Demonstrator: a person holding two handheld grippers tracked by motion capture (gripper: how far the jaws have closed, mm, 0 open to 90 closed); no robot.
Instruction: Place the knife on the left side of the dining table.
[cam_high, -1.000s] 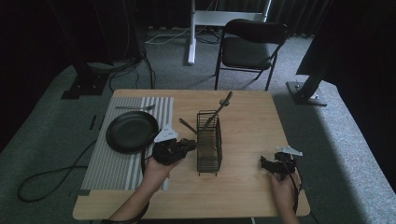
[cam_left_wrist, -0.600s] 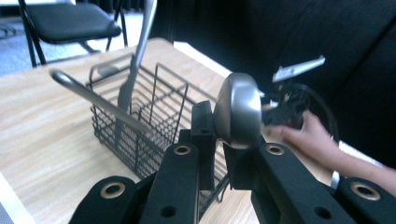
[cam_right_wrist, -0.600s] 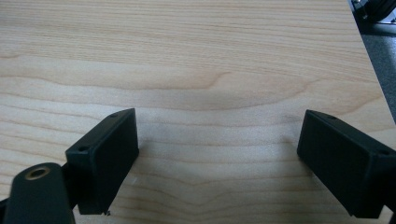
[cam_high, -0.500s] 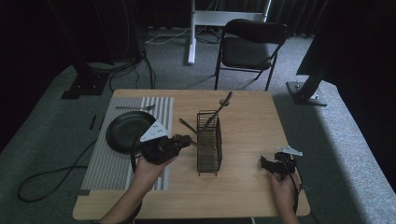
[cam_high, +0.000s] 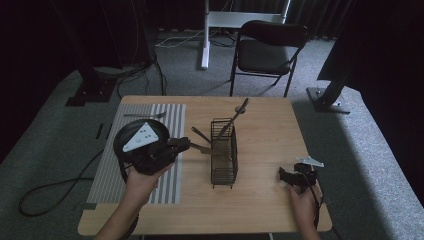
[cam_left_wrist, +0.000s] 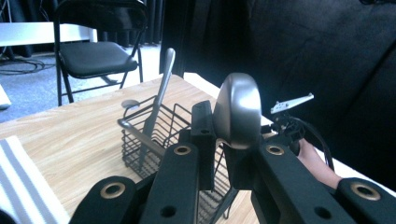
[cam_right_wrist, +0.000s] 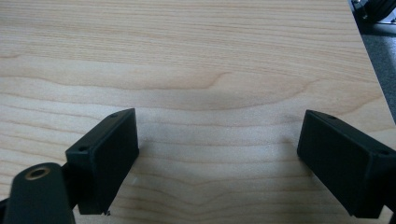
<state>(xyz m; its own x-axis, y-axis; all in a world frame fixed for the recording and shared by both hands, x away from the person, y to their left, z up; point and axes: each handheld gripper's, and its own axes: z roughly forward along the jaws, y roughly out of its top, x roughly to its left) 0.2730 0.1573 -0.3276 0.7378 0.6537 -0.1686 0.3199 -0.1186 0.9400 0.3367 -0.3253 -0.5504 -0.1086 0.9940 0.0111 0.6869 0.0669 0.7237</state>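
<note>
The left gripper (cam_left_wrist: 219, 154) clamps a metal spoon (cam_left_wrist: 237, 109), bowl upright above its jaws. Just behind the spoon stands a black wire basket (cam_left_wrist: 154, 135) holding a metal utensil handle (cam_left_wrist: 159, 93). Right of the basket, farther off, is the other gripper (cam_left_wrist: 292, 123).

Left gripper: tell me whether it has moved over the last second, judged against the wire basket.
Yes. The left gripper, shut on a spoon, has drawn back leftward from the wire basket, toward the black pan.
</note>
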